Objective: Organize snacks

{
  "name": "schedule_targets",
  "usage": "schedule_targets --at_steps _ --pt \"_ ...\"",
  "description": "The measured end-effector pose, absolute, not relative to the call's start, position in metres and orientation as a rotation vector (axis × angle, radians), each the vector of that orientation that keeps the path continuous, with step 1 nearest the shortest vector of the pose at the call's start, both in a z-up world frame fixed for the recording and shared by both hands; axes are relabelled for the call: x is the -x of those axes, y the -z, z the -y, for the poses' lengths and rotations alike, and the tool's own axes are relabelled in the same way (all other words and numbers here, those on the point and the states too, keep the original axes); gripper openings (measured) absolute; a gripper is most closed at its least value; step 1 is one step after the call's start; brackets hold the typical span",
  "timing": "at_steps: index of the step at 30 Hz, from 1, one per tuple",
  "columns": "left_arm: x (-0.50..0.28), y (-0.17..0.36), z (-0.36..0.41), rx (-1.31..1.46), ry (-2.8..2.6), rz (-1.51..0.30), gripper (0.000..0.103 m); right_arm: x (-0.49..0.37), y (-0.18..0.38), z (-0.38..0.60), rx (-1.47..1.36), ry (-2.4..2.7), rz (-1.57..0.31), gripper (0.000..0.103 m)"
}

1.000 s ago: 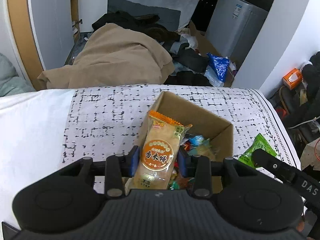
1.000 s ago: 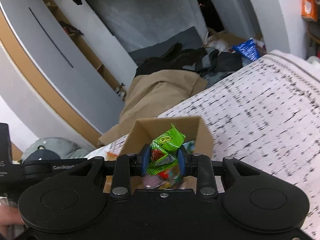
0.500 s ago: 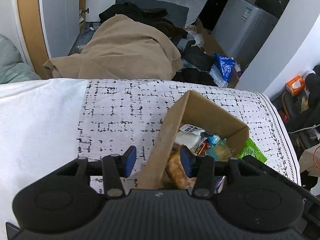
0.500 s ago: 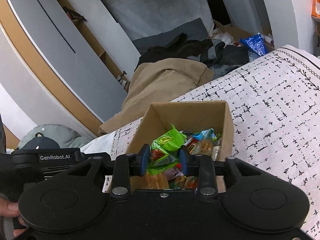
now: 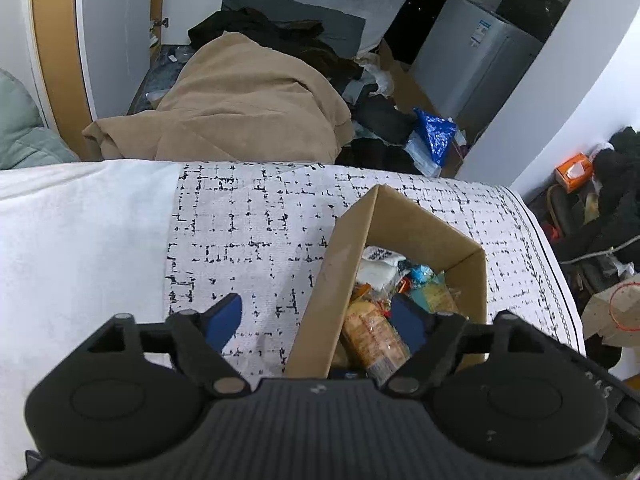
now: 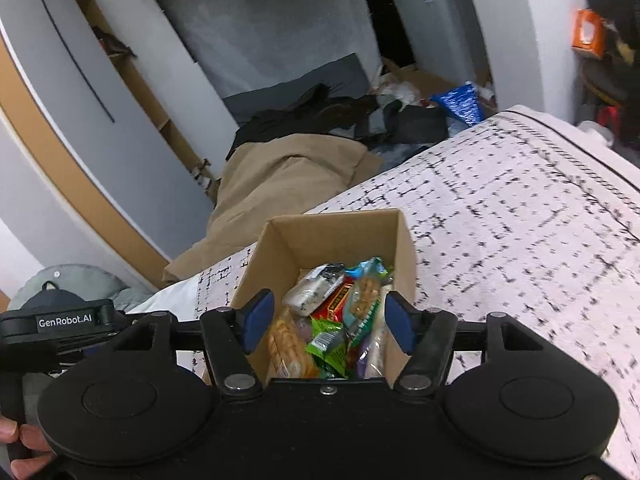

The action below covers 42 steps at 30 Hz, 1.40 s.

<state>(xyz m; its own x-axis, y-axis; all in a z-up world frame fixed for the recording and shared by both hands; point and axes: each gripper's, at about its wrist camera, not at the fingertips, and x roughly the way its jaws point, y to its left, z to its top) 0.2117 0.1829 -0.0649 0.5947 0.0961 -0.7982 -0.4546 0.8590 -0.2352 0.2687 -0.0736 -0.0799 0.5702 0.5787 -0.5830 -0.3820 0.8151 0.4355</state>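
Note:
A brown cardboard box (image 5: 344, 264) (image 6: 332, 236) stands on the patterned cloth and holds several snack packets. The orange rice-cracker packet (image 5: 372, 336) (image 6: 288, 344) lies inside it, and the green packet (image 6: 330, 344) lies beside it among the others. My left gripper (image 5: 318, 322) straddles the box's left wall, its jaws opening, with nothing pressed between the blue pads. My right gripper (image 6: 326, 322) hangs over the box with its jaws opening; the packets lie below, free of its pads.
The box sits on a white cloth with black marks (image 5: 248, 236) over a bed-like surface. Beyond its far edge lie a tan blanket (image 5: 248, 108), dark clothes and a blue bag (image 5: 434, 136). A hand (image 6: 24, 444) holds the other gripper's handle at the lower left of the right wrist view.
The left gripper let go of the orange rice-cracker packet into the box and opened wide. The right gripper released the green packet into the box and opened.

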Motion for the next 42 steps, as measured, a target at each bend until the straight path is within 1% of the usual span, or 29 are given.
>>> schedule_targets --at_steps 4,6,10,12,16,18,23,25,26,29,31,34,38,39,42 --pt "-0.203 0.059 -0.182 0.454 -0.305 -0.901 0.083 -0.253 0.072 0.085 -0.308 -0.533 -0.767 0.068" --pt "-0.197 0.055 -0.179 0.445 -0.299 -0.901 0.083 -0.247 0.067 0.089 -0.303 -0.523 -0.756 0.075" --pt "-0.184 0.048 -0.174 0.429 -0.28 -0.89 0.084 -0.23 0.053 0.097 -0.284 -0.506 -0.72 0.083" --pt "-0.177 0.044 -0.171 0.424 -0.272 -0.886 0.084 -0.221 0.05 0.103 -0.302 -0.492 -0.711 0.088" --pt "-0.162 0.037 -0.164 0.409 -0.266 -0.877 0.085 -0.203 0.041 0.114 -0.311 -0.464 -0.699 0.092" --pt "-0.154 0.032 -0.16 0.397 -0.268 -0.873 0.085 -0.193 0.035 0.12 -0.31 -0.451 -0.683 0.096" --pt "-0.132 0.017 -0.151 0.397 -0.234 -0.838 0.085 -0.167 0.021 0.131 -0.313 -0.431 -0.68 0.098" --pt "-0.123 0.011 -0.148 0.397 -0.237 -0.827 0.091 -0.154 0.012 0.135 -0.321 -0.426 -0.676 0.1" --pt "-0.117 0.008 -0.147 0.398 -0.239 -0.824 0.091 -0.146 0.007 0.137 -0.322 -0.425 -0.671 0.103" --pt "-0.102 -0.003 -0.144 0.396 -0.222 -0.819 0.093 -0.127 -0.006 0.143 -0.315 -0.41 -0.67 0.103" --pt "-0.091 -0.011 -0.139 0.385 -0.209 -0.818 0.097 -0.115 -0.016 0.145 -0.308 -0.404 -0.66 0.103" --pt "-0.076 -0.023 -0.129 0.363 -0.181 -0.796 0.099 -0.098 -0.028 0.148 -0.289 -0.395 -0.642 0.103" --pt "-0.058 -0.038 -0.115 0.337 -0.151 -0.77 0.101 -0.076 -0.036 0.155 -0.295 -0.378 -0.619 0.103" --pt "-0.053 -0.042 -0.112 0.327 -0.146 -0.762 0.103 -0.071 -0.038 0.158 -0.295 -0.374 -0.612 0.103" --pt "-0.039 -0.052 -0.102 0.303 -0.133 -0.743 0.103 -0.054 -0.042 0.165 -0.295 -0.362 -0.594 0.103"
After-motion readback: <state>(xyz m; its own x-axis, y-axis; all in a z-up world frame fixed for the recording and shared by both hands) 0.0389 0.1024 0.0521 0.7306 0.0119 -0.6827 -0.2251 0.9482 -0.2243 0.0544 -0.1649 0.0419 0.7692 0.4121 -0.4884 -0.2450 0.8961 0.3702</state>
